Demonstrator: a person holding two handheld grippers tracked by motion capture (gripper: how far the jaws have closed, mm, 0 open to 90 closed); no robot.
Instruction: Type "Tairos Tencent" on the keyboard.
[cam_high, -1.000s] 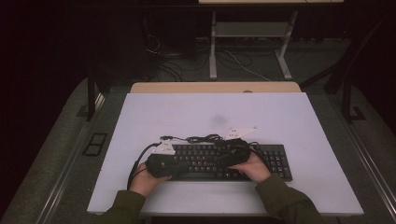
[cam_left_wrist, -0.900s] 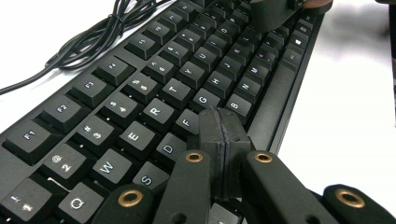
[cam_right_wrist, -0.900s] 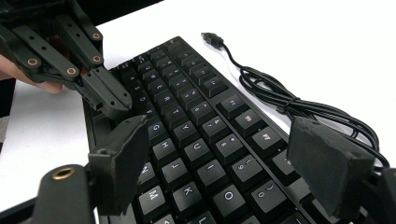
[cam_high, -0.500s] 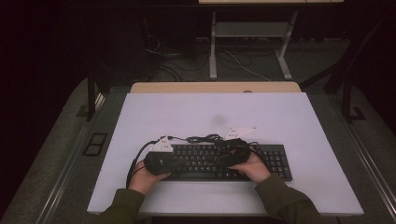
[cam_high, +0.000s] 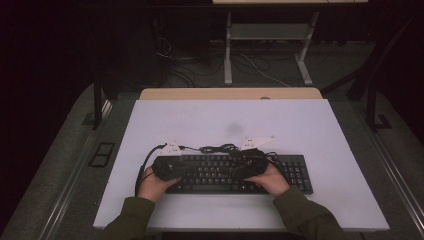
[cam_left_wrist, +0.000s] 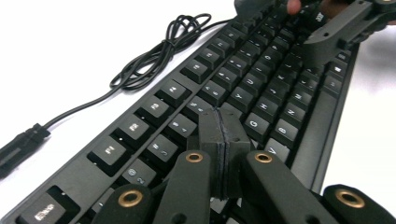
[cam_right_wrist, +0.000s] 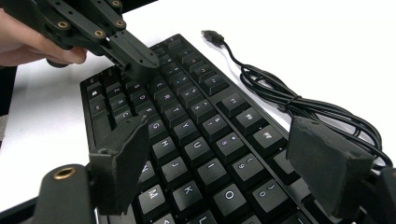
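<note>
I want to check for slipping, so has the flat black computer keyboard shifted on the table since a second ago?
No. The flat black computer keyboard lies in the same spot relative to the white table's near edge.

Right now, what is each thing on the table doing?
keyboard: lying flat on the table, keys up.
cable: unplugged, loosely coiled behind the keyboard.
left gripper: shut, tips over the keys.
right gripper: open, nothing between its jaws, over the keys.

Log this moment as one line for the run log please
scene: black keyboard on white table | left gripper: shut, tips over keys | right gripper: open above keys | cable: loose behind keyboard
</note>
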